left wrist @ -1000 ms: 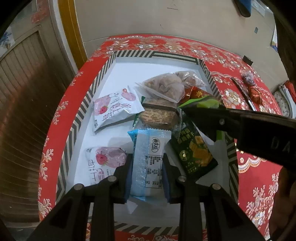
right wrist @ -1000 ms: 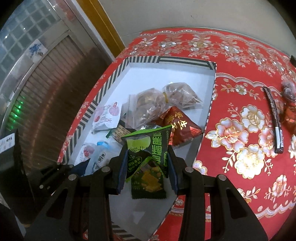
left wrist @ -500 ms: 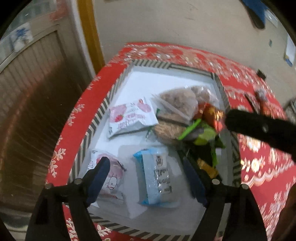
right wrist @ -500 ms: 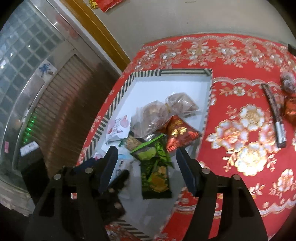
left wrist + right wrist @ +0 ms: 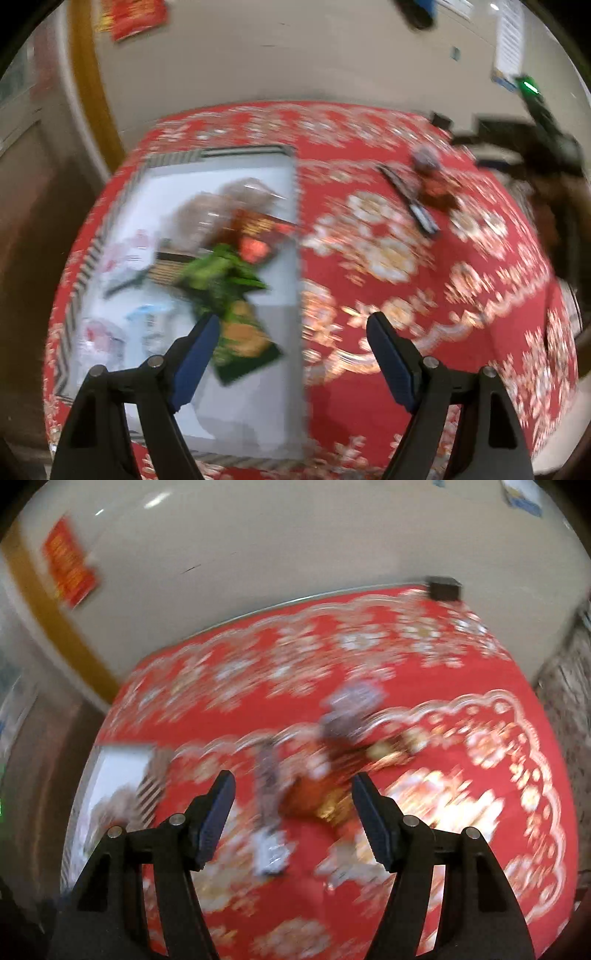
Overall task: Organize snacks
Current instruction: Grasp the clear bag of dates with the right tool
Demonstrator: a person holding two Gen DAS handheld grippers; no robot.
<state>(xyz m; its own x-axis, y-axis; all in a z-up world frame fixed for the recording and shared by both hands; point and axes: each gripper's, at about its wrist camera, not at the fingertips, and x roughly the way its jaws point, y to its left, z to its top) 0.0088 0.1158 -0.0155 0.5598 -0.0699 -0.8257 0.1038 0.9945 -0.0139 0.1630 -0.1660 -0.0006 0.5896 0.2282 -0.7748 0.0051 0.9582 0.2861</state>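
Note:
A white tray with a striped rim (image 5: 291, 229) lies on the red flowered tablecloth and holds several snack packets, with a green packet (image 5: 225, 280) on top near its right side. My left gripper (image 5: 290, 354) is open and empty above the tray's right edge. My right gripper (image 5: 291, 812) is open and empty above loose snacks on the cloth: a long dark bar (image 5: 267, 805), a red-orange packet (image 5: 314, 794) and a greyish wrapped one (image 5: 351, 709). These also show in the left wrist view, the bar (image 5: 410, 201) among them. Both views are blurred.
The tray's corner (image 5: 122, 764) shows at the left of the right wrist view. A small black box (image 5: 443, 587) sits at the table's far edge by the wall. The table drops off at the left beside a door frame (image 5: 88, 92).
Both grippers let go of their packets, the blue one and the green one, which now lie in the tray. Both have opened, lifted and swung right toward the loose snacks.

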